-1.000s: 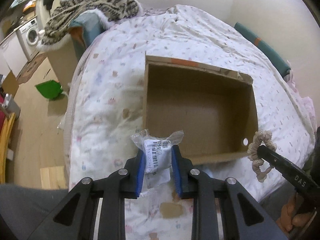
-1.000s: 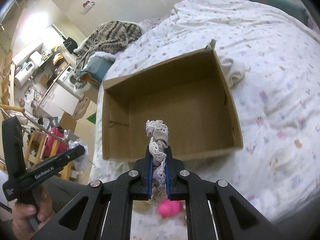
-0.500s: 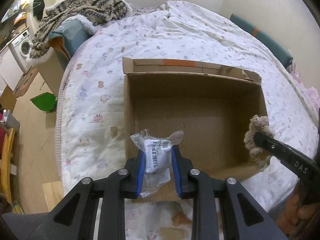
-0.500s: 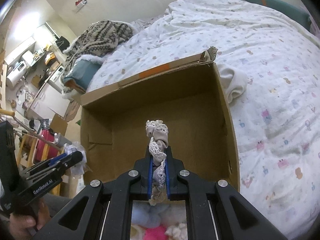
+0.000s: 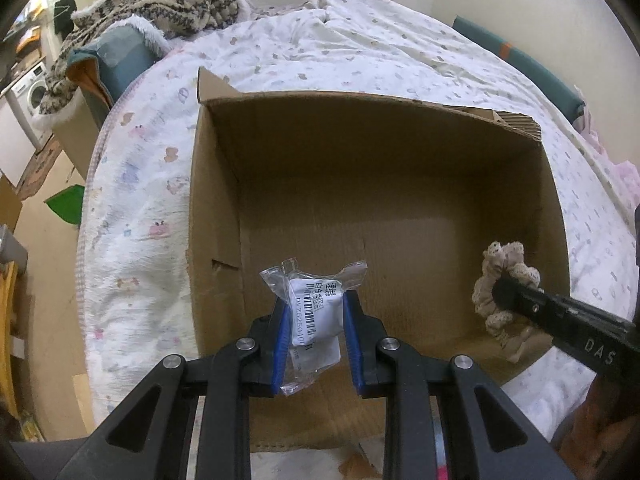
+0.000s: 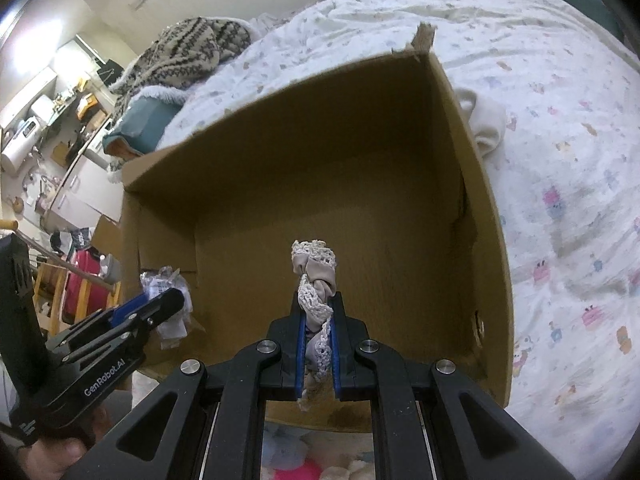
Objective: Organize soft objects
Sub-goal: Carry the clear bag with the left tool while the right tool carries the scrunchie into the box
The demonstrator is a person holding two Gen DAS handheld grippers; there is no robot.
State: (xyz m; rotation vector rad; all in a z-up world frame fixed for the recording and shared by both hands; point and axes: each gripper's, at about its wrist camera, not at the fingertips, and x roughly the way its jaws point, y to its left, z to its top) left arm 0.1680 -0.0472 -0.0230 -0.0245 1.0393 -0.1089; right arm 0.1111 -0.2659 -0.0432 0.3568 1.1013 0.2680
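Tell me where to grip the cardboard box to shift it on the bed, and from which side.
Probably grip the near wall of the cardboard box at its top rim, coming from above with one finger inside and one outside. The walls stand upright and thin, the top is open, and the inside looks empty. Both tools are full now: the left tool holds a plastic packet, the right tool a scrunchie.

Soft, even indoor light falls on the bed [image 5: 132, 208] without glare. The inside of the cardboard box [image 5: 360, 184] lies in dull shadow, darkest at its far wall. Strong fisheye bending curves the edges, with black corners. A bright patch glows at upper left in the right wrist view. Focus is sharp throughout.
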